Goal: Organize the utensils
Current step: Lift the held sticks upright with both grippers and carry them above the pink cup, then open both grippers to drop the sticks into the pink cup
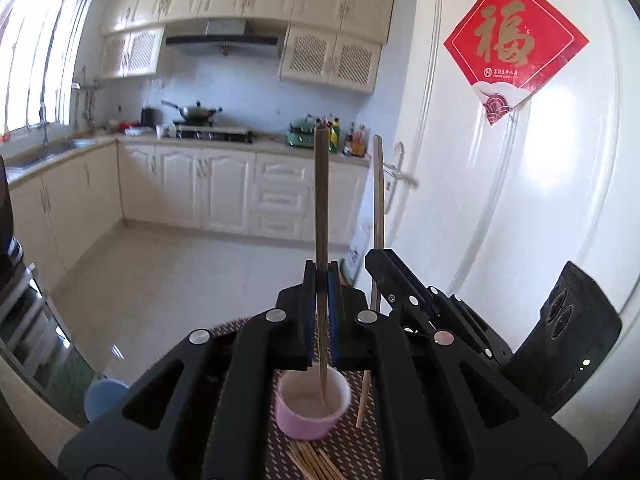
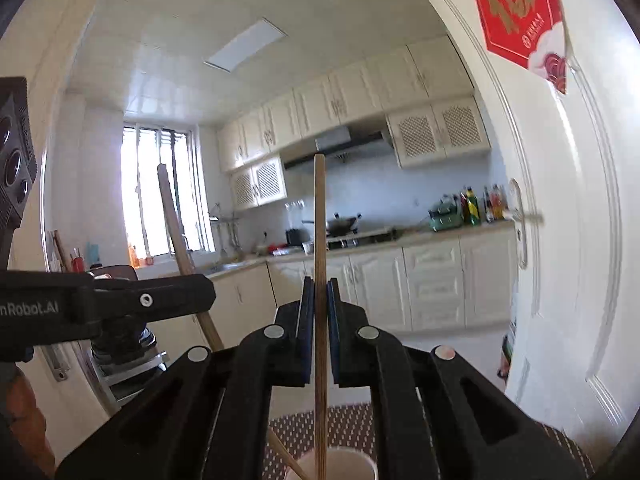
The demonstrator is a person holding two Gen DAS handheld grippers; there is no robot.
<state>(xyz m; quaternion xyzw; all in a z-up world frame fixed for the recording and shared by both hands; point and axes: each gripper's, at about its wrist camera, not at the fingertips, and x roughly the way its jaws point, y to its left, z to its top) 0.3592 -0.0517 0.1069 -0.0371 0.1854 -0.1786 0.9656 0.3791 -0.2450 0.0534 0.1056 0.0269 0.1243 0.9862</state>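
My left gripper (image 1: 321,280) is shut on a dark wooden chopstick (image 1: 320,200), held upright with its tip inside a pink cup (image 1: 310,416) on the dotted mat (image 1: 352,452). My right gripper (image 2: 318,292) is shut on a lighter chopstick (image 2: 319,220), held upright with its lower end in a pale cup (image 2: 348,466). The right gripper (image 1: 404,284) and its chopstick (image 1: 377,200) show in the left wrist view, just right of the pink cup. The left gripper (image 2: 172,298) with its chopstick (image 2: 172,220) shows at the left of the right wrist view.
Several loose chopsticks (image 1: 312,462) lie on the mat in front of the pink cup. A blue cup (image 1: 102,398) stands at the lower left. A white door (image 1: 540,200) with a red paper sign is close on the right. Kitchen cabinets (image 1: 224,184) lie beyond.
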